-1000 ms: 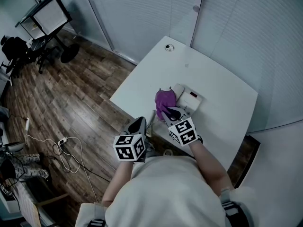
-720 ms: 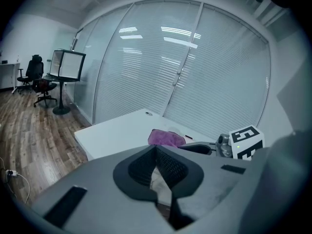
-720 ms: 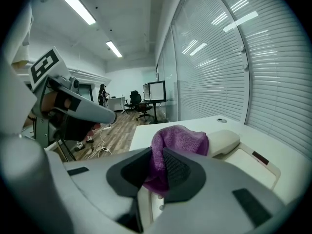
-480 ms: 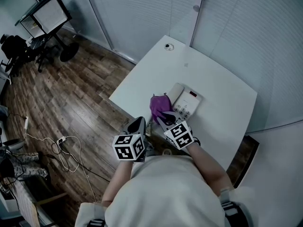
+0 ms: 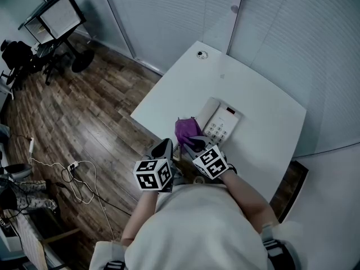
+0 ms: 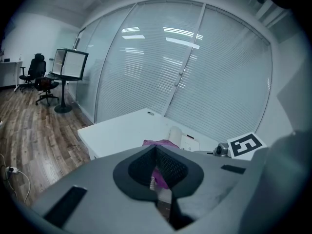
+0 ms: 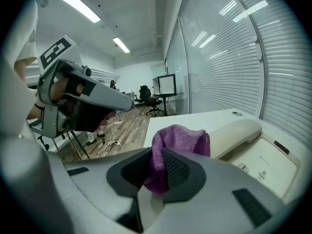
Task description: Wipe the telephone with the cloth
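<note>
Seen from above, I stand at the near edge of a white tabletop (image 5: 264,100), with a pair of tongs in each hand. My right tongs (image 5: 191,141) are clamped on a purple cloth (image 5: 184,129). One fold is pinched between the ribbed pads, and the rest bunches up beyond them. The cloth sits at the left end of a pale telephone (image 5: 223,122), right beside its handset (image 7: 239,130). It appears to brush the handset, though the angle leaves me unsure. The telephone lies flat near the tabletop's front edge, keypad facing up. My left tongs (image 5: 163,149) hover just beside that edge, over the wooden floor (image 5: 84,122). Their jaws are pressed together with nothing between them. White blinds (image 5: 169,16) run behind the tabletop. Far off to the left stand an office chair (image 5: 17,58) and a screen on a stand (image 5: 59,18).
</note>
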Motion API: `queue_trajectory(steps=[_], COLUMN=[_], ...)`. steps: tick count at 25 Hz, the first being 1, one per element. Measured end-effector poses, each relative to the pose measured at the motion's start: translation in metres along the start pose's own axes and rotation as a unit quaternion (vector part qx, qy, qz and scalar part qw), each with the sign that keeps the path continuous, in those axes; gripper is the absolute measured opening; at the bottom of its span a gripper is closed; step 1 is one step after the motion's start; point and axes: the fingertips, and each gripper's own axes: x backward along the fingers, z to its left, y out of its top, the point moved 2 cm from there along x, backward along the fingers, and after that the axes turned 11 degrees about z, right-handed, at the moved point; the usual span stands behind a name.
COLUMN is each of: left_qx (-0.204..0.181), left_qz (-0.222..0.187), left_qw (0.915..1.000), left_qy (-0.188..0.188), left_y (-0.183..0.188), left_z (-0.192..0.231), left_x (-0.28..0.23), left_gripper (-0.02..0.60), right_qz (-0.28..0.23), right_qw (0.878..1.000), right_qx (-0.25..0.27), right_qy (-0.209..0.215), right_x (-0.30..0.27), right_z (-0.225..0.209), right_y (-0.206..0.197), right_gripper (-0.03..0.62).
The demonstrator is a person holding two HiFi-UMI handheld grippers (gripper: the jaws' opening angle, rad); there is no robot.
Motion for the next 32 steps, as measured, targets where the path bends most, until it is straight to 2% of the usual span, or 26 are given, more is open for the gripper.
queue_trajectory(steps=[18,32], left_qx=[-0.002,-0.011], left_qz=[0.000,-0.001], left_qw=[1.0000,0.9999], left_qy=[0.002,-0.006], left_y=[-0.002,0.007], left_z=[0.006,-0.002], left_x=[0.005,0.000], left_gripper=[0.020,0.021], right_qz=[-0.002,-0.059], right_qw=[1.000,0.998], right_qx=[-0.012,-0.035], right_qy=[0.006,-0.003], right_x=[-0.001,0.041], right_z=[0.006,0.000], right_y=[-0.002,0.020], right_gripper=[0.080,0.080])
